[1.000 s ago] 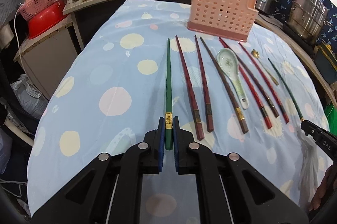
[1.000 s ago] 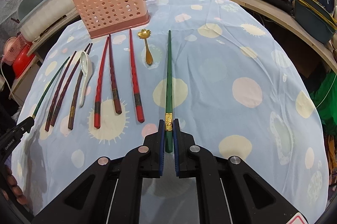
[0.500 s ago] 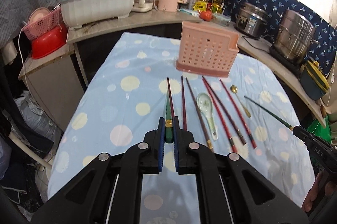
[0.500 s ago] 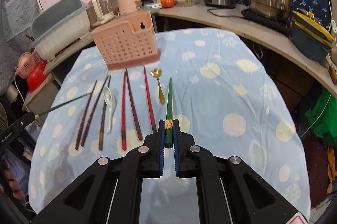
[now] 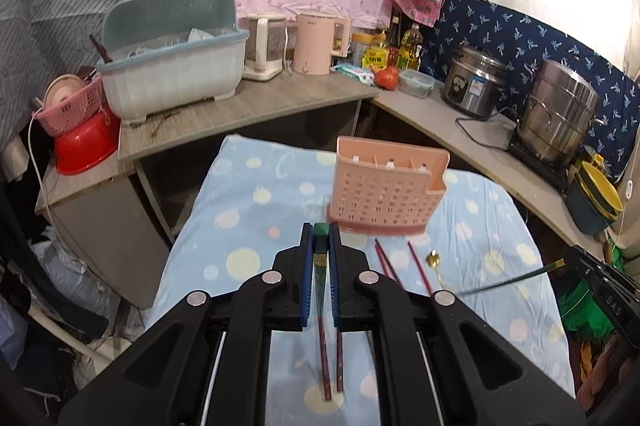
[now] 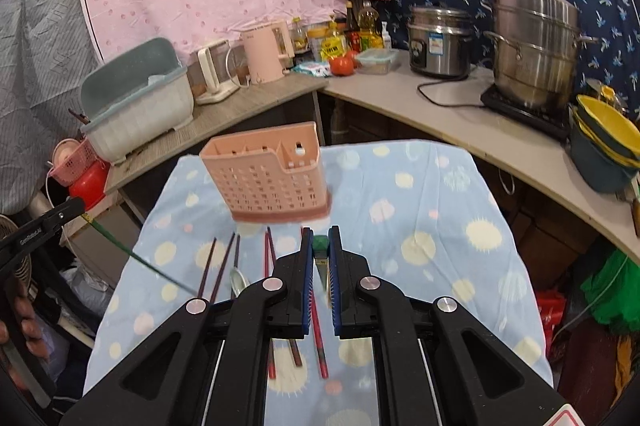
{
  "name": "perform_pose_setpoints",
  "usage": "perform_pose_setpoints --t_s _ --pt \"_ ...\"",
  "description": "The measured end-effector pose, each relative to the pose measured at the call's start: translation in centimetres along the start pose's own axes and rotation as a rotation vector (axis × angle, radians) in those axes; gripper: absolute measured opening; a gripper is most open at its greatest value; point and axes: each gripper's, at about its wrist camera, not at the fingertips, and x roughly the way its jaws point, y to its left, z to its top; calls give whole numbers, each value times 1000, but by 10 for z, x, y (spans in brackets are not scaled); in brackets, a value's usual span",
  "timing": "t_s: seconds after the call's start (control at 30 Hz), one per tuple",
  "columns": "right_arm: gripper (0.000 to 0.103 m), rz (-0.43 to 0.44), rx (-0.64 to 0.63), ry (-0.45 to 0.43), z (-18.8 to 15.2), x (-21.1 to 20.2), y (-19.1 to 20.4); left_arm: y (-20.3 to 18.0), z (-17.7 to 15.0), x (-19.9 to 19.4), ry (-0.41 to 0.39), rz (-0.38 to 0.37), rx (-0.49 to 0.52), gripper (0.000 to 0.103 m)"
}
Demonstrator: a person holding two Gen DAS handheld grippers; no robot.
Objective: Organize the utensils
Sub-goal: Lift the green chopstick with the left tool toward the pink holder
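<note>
My left gripper [image 5: 320,238] is shut on a green chopstick [image 5: 320,258] and holds it high above the table, its tip pointing down. My right gripper [image 6: 320,246] is shut on a second green chopstick [image 6: 320,254], also lifted. Each held chopstick shows in the other view, the right one in the left wrist view [image 5: 508,282] and the left one in the right wrist view [image 6: 136,254]. The pink perforated utensil holder [image 5: 386,193] [image 6: 268,177] stands at the table's far end. Several red and brown chopsticks [image 6: 316,338] [image 5: 332,358], a white spoon [image 6: 238,280] and a gold spoon [image 5: 434,262] lie on the cloth below.
The table has a blue dotted cloth [image 5: 248,226] [image 6: 420,209]. A counter runs behind it with a dish rack [image 5: 172,65], kettles [image 5: 316,41], a rice cooker [image 5: 476,85] and a steel steamer pot [image 6: 532,49]. Stacked bowls [image 6: 604,141] sit at the right.
Both grippers have lifted their green chopsticks off the cloth and risen well above the table. The chopsticks now tilt steeply, tips down. The other utensils have not moved.
</note>
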Motion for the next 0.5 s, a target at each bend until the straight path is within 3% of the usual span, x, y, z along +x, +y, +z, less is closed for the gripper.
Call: perform_pose_setpoints --t_s 0.5 --pt "7 63 -35 -156 137 19 21 -33 136 11 -173 -41 46 7"
